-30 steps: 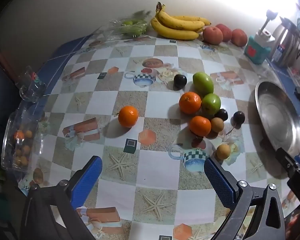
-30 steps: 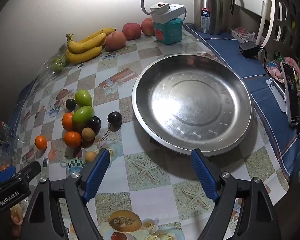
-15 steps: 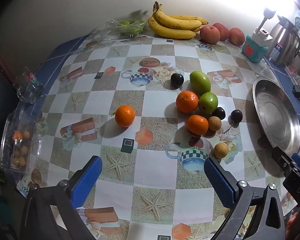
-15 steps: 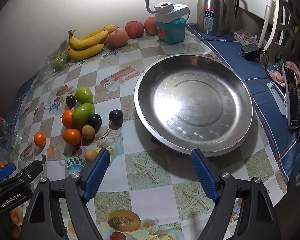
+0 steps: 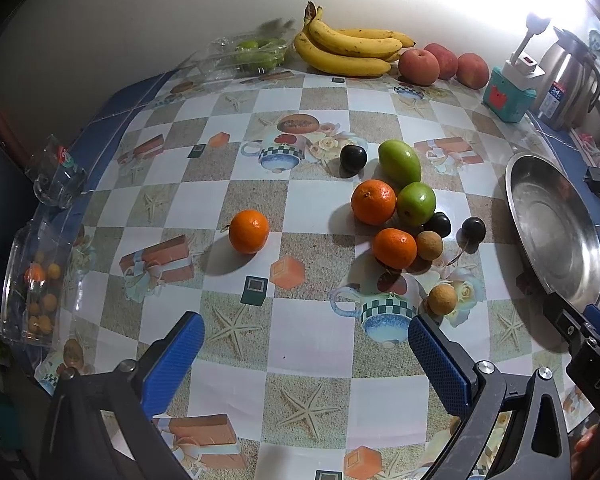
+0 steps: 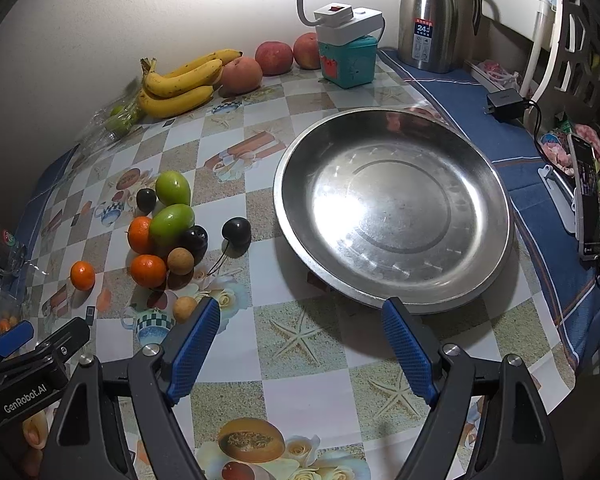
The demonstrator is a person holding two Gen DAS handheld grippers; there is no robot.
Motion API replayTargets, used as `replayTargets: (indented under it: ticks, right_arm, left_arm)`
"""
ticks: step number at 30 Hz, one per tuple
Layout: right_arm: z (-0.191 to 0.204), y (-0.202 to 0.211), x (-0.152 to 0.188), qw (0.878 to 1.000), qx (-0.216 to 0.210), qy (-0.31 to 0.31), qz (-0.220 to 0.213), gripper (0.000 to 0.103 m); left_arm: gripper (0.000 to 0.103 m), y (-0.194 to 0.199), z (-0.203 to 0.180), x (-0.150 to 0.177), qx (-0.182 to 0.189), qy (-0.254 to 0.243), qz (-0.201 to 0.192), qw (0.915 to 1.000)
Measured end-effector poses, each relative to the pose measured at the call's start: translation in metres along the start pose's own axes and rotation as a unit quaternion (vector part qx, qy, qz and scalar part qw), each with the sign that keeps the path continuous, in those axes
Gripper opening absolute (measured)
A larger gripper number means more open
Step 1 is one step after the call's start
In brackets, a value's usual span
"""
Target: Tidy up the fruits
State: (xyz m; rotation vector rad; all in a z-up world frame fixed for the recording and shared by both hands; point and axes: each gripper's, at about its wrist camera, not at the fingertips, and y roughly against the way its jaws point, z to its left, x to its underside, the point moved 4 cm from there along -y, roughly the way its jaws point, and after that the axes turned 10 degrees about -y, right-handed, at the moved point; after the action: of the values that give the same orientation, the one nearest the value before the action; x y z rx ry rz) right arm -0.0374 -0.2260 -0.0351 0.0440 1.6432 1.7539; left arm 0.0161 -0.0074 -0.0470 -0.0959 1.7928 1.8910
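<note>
A cluster of fruit lies mid-table: two oranges (image 5: 373, 201), two green fruits (image 5: 399, 161), dark plums (image 5: 353, 157) and small brown longans (image 5: 442, 298). A lone orange (image 5: 249, 231) sits to their left. An empty steel plate (image 6: 392, 210) stands to the right; its rim shows in the left wrist view (image 5: 516, 184). My left gripper (image 5: 306, 334) is open and empty above the near table, short of the fruit. My right gripper (image 6: 300, 322) is open and empty before the plate's near rim.
Bananas (image 5: 346, 50), three peaches (image 5: 419, 67) and a bag of green fruit (image 5: 256, 52) line the back wall. A teal box with a lamp (image 6: 348, 60), a steel flask (image 6: 430, 20) and a charger (image 6: 504, 100) stand at right. A glass (image 5: 58, 176) and a clear box (image 5: 28, 284) sit at left.
Both grippers have drawn back and risen slightly; the fruit and plate shift a little in view. Both stay open and empty. No fruit has moved.
</note>
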Motion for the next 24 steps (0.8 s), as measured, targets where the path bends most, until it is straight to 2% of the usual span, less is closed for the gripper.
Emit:
replayTargets:
  ticks: [24]
  right_arm:
    - [-0.0016, -0.0022, 0.0003, 1.0, 0.001, -0.005, 0.003, 0.084]
  left_arm:
    - [0.103, -0.0052, 0.0049, 0.0016, 0.004, 0.014, 0.015, 0.9998]
